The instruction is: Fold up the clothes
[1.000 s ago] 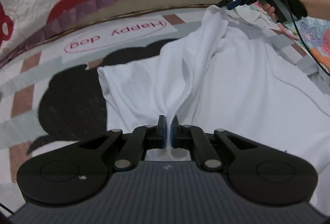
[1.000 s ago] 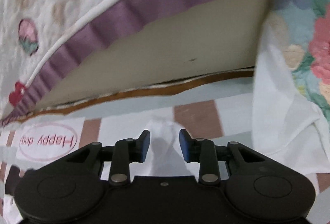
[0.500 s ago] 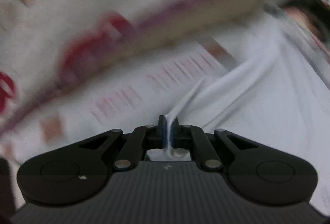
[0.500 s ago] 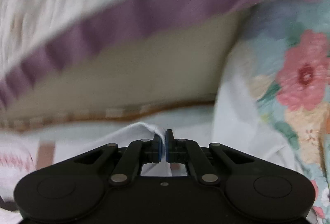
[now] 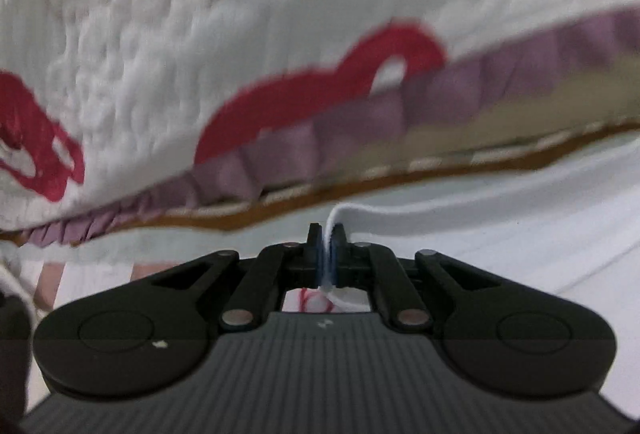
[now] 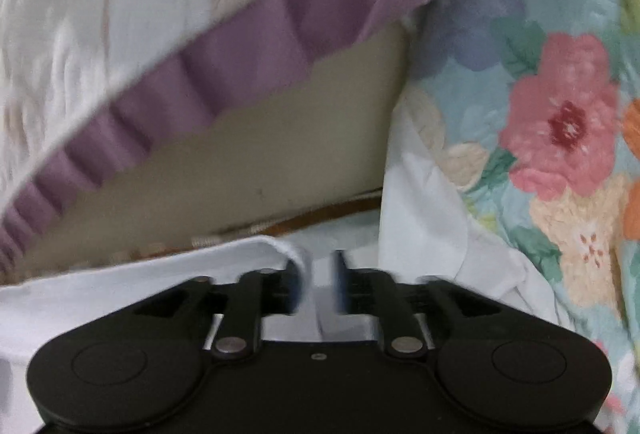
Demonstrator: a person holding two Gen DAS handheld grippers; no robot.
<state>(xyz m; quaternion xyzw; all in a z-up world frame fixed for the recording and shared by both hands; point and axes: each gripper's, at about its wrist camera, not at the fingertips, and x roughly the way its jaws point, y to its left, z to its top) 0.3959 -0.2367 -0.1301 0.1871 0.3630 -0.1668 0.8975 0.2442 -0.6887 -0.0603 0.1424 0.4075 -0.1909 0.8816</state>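
Observation:
The white garment lies flat to the right in the left wrist view. My left gripper is shut on a thin folded edge of it, close to the bed's edge. In the right wrist view the same white garment stretches off to the left. Its curled edge rests against the left finger of my right gripper. That gripper is open, its blue pads apart, with nothing pinched between them. The view is motion-blurred.
A white quilt with red shapes and a purple frill overhangs just ahead of both grippers. Floral fabric and a loose white cloth stand at the right. The patterned mat shows at lower left.
My left gripper carried the garment's edge forward to the quilt's edge. My right gripper, shut on the cloth half a second ago, has opened and released it.

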